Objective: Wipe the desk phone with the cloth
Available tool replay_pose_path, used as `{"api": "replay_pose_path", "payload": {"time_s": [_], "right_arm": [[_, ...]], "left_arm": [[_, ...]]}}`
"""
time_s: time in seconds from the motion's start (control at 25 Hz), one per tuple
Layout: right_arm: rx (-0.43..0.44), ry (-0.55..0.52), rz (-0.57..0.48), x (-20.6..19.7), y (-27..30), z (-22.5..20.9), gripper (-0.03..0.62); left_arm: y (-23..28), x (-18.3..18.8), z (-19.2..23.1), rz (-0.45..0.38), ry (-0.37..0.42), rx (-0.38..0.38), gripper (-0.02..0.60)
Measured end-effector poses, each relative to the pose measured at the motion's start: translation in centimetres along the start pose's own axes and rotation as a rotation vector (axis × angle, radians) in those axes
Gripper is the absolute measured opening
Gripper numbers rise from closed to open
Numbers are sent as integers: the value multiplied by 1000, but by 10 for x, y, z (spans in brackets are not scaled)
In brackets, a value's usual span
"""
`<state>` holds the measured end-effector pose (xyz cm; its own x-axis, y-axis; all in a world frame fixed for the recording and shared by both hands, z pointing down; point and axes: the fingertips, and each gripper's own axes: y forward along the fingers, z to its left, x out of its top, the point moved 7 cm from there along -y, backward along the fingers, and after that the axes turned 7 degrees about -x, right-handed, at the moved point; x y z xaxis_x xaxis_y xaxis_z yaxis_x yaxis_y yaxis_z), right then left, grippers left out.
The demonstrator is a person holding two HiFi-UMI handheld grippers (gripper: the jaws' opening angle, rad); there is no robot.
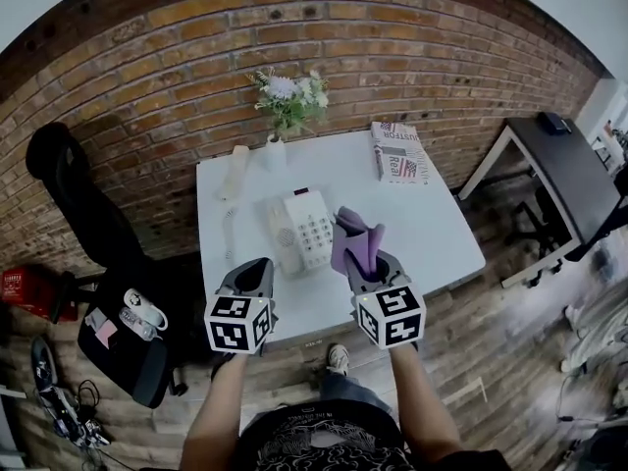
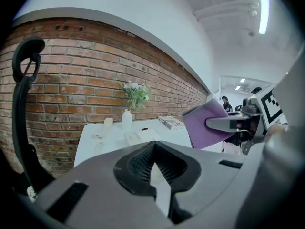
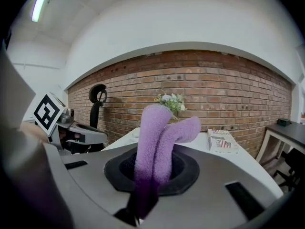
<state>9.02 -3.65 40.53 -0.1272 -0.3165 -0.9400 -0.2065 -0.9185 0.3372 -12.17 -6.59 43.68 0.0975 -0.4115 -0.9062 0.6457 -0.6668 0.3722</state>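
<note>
Right gripper point(image 1: 371, 269): fingers clamped tight on the cloth point(image 1: 355, 241), held over the near edge of the desk point(image 1: 432, 226).
Cloth: purple and fluffy, folded into two lobes that stick out past the fingertips. Its long axis runs along the fingers, with the free end pointing far, toward the brick wall point(image 1: 196, 57).
Cloth versus phone: in the head view it sits just right of the desk phone point(image 1: 304, 229). I can't tell whether they touch.
Left gripper point(image 1: 257, 273): fingers drawn together with only a thin sliver between them and nothing held. It hangs near the desk's near edge, left of the right gripper and just near of the phone.
Desk phone: white, lying flat in the middle of the desk. Its long axis runs near to far and the far end leans slightly right. The keypad faces up on its right half and the cradle on its left half is bare.
Handset point(image 1: 234, 172): off the phone, lying on the far left of the desk, also lengthwise near to far. Its cord point(image 1: 229, 226) trails toward the near side.
Far edge: a white vase point(image 1: 276, 152) with flowers point(image 1: 289, 94) stands just beside the handset.
Far right corner: a printed book point(image 1: 399, 151) lies flat, well apart from the phone.
Off the desk: a black office chair point(image 1: 98, 234) stands to the left.
</note>
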Motion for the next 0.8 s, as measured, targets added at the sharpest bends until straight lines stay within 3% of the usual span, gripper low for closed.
{"api": "replay_pose_path", "payload": {"time_s": [0.32,0.8], "right_arm": [[165,-115,40,13,78,-35,44],[354,-396,61,32,170,-66,44]], "left_arm": [[47,10,16,17,-54,112,6],[85,11,32,28,-131,241,6]]}}
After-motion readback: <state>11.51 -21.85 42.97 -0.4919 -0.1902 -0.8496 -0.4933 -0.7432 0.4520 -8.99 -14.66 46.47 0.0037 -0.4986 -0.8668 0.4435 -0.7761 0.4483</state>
